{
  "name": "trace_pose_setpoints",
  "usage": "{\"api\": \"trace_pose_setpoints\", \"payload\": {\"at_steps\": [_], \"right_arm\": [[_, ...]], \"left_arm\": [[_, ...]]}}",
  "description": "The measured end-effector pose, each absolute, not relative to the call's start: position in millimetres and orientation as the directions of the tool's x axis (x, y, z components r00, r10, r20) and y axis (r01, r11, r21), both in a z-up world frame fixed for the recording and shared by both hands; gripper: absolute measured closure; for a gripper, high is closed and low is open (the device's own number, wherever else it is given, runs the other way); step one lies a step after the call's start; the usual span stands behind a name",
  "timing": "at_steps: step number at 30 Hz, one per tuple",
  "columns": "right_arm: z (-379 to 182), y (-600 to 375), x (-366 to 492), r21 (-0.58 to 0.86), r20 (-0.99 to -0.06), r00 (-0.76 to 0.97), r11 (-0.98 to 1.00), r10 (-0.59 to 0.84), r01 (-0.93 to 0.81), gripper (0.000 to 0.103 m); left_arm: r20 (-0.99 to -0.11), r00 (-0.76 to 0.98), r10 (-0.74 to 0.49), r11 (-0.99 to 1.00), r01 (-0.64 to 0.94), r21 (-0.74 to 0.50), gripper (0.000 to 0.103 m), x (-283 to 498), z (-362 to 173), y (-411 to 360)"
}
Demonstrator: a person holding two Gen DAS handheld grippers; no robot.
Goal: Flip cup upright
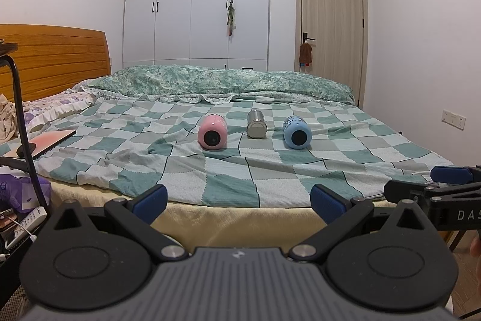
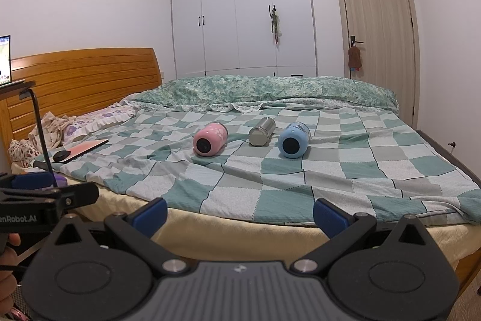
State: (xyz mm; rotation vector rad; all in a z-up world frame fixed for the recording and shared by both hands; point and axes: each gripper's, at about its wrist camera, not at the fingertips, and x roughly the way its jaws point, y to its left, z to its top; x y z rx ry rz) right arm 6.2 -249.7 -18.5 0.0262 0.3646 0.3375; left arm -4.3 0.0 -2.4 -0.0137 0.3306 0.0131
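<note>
So nothing is done yet: you are holding both tools back at the near edge of the bed (image 1: 90, 170), well apart from the cups. Your left hand-held gripper (image 1: 239, 202) is sitting with its blue pads spread wide and nothing between them. Your right hand-held gripper (image 2: 240, 214) is showing the same, spread and empty.

All three cups are lying on their sides on the checked bedspread (image 2: 360, 164), in a row across the middle of the bed, bases facing you. Pink cup (image 1: 212, 131) is on the left, steel cup (image 1: 256, 128) in the middle, blue cup (image 1: 296, 132) on the right. Steel and blue are near each other; pink is sitting a bit further off. None is upright.

The task sentence is not saying which cup, so you are choosing or doing all three, I guess. Everything is left: reach in, pinch a cup around its body, tip it onto its base, let go. Judging by the soft, wrinkled bedspread, a cup stood up there is probably wobbling, so you are needing a flat patch.

A laptop (image 2: 85, 148) is lying near the headboard, out of the way.
</note>
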Motion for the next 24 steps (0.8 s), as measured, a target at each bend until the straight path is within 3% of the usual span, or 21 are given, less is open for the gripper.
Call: {"api": "trace_pose_setpoints", "payload": {"at_steps": [24], "right_arm": [[-21.1, -253.2, 17.7, 0.077, -0.356, 0.878, 0.946, 0.321, -0.315, 0.000]], "left_arm": [[-0.343, 0.939, 0.001, 1.000, -0.007, -0.018, 0.000, 8.2, -4.5, 5.7]]}}
